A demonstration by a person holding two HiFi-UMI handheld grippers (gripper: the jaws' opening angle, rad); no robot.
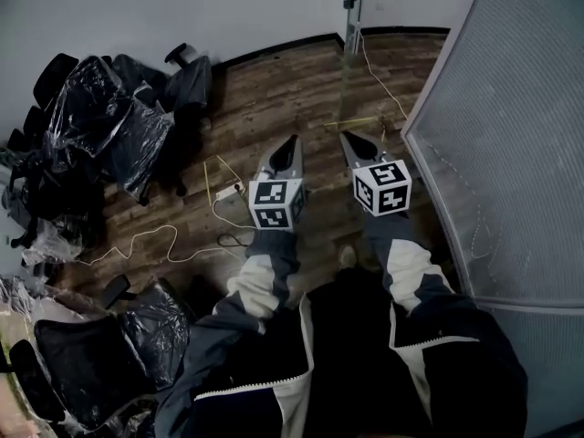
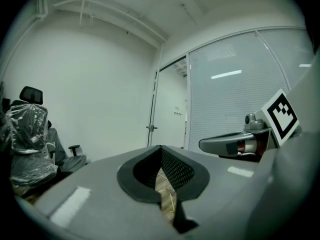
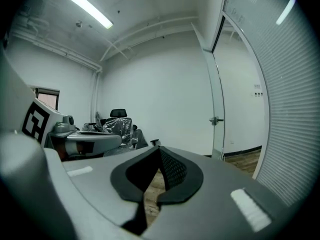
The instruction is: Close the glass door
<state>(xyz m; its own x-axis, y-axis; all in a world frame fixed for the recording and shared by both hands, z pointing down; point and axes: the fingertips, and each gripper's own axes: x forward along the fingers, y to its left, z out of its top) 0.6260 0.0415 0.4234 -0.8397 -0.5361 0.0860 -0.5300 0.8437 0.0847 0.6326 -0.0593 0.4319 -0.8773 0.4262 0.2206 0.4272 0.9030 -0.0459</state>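
Left tongs [image 1: 294, 140] and right tongs [image 1: 351, 139] are grey, with black-and-white marker cubes [image 1: 276, 203]. Below them, brown plank floor [image 1: 274, 89] and a yellow cable [image 1: 137, 237].

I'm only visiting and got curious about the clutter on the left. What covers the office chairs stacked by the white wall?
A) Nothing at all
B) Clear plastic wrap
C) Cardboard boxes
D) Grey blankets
B: the office chairs are wrapped in shiny, crinkled clear plastic that catches the light, with their dark seats and backs showing through it.
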